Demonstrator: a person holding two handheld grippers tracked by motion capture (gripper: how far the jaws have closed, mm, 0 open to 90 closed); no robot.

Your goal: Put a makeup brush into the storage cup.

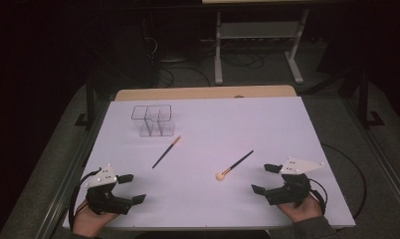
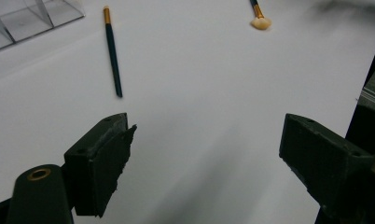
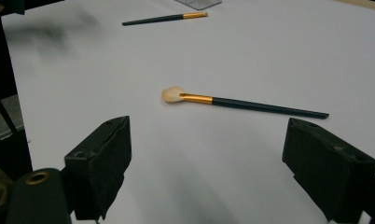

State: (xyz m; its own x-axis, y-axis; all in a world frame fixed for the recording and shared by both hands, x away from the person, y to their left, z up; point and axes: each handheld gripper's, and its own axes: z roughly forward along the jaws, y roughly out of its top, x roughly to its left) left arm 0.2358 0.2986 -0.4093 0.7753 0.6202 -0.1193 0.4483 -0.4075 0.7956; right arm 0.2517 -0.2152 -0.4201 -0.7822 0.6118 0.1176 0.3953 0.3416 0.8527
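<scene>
High view: both the left tool (image 1: 130, 187) and the right tool (image 1: 265, 179) are released, empty. Fluffy brush (image 1: 235, 165) lies just beside the right tool; thin brush (image 1: 166, 152) near clear organizer (image 1: 153, 120). Nothing blocks them; no readable writing.

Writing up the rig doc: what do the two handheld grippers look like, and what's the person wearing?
Both the left gripper and the right gripper are black, with two blocky, flat-faced jaws. Each carries a grey three-cornered plate with small dark dots on top, and a black cable trails from each. In the left gripper view, a brass-coloured ring sits in the body beside one jaw. A dark grey-green sleeve covers the right forearm.
</scene>
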